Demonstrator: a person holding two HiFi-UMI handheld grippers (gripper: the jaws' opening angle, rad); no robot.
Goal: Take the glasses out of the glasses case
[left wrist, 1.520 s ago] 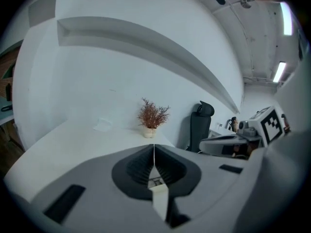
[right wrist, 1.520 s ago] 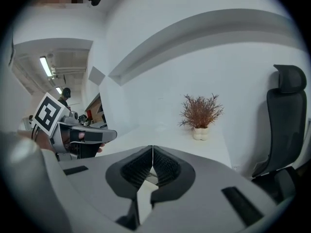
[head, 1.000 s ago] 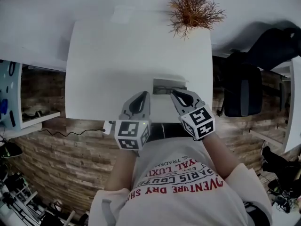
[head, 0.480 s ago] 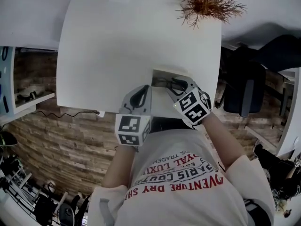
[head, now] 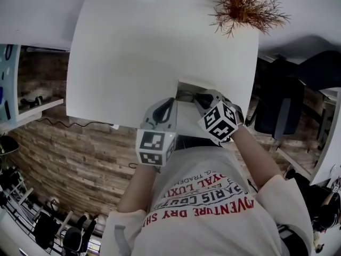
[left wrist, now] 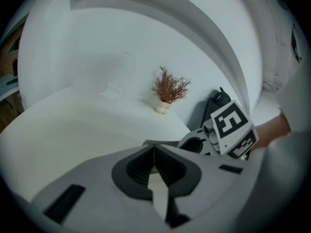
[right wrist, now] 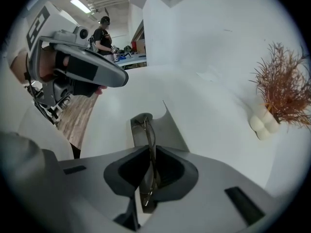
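A grey glasses case (head: pixel 181 87) lies open near the front edge of the white table (head: pixel 133 52), its lid (right wrist: pixel 172 130) folded back. Thin-framed glasses (right wrist: pixel 147 130) rest in its tray. My right gripper (right wrist: pixel 148 152) points steeply down into the case. Its jaws are closing, and the glasses frame runs between the pads, which touch it. In the head view the right gripper (head: pixel 198 97) covers the case's right part. My left gripper (left wrist: pixel 155 148) has its jaws together at the case's near left edge (left wrist: pixel 146 142). I cannot tell whether it grips anything.
A dried reddish plant (head: pixel 245 4) in a small white vase (right wrist: pixel 262 125) stands at the table's far right. A dark chair (head: pixel 277 100) sits off the right edge. The person's torso is close to the front edge. Another person stands far off (right wrist: pixel 103 35).
Both grippers came down onto the case at the table's front edge. The right gripper rolled and tipped downward, and its jaws now straddle the glasses.
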